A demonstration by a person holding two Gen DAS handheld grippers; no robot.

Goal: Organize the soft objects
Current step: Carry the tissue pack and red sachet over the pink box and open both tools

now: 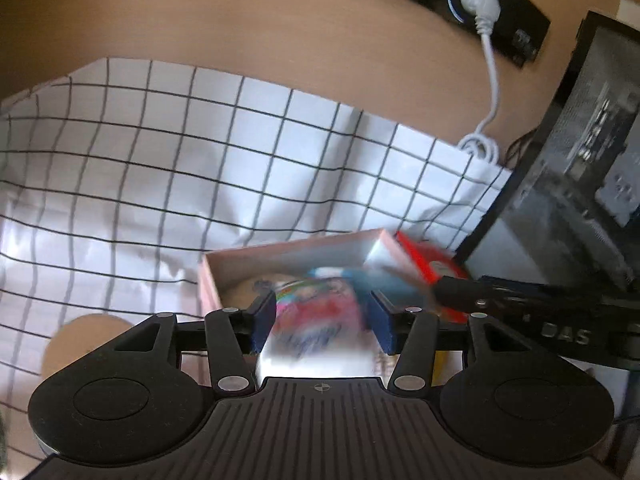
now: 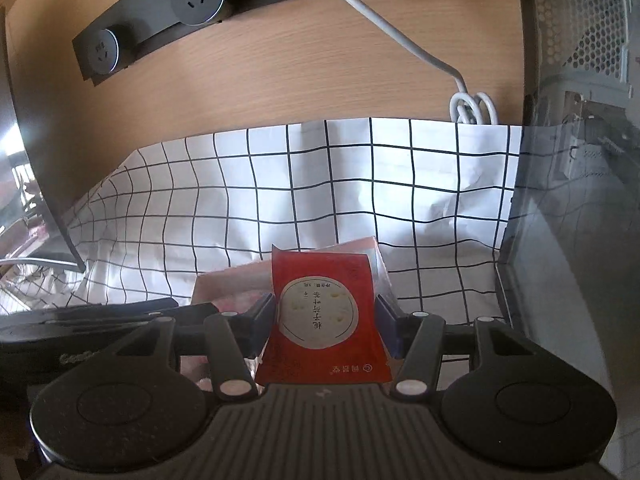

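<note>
My left gripper (image 1: 320, 322) is shut on a blurred colourful soft packet (image 1: 316, 320) with pink, white and blue print, held over the open pink box (image 1: 208, 280). My right gripper (image 2: 326, 324) is shut on a red sachet (image 2: 326, 320) with a white round label, held above the same pink box (image 2: 212, 286). In the left wrist view the red sachet (image 1: 432, 258) and the right gripper's black body (image 1: 520, 300) show at the box's right end. The box holds other soft items, mostly hidden.
A white cloth with a black grid (image 1: 160, 168) (image 2: 320, 192) covers the wooden desk (image 2: 280, 72). A black power strip (image 2: 160, 20) with a white cable (image 1: 490, 92) lies at the back. A black mesh case (image 1: 580, 160) stands right.
</note>
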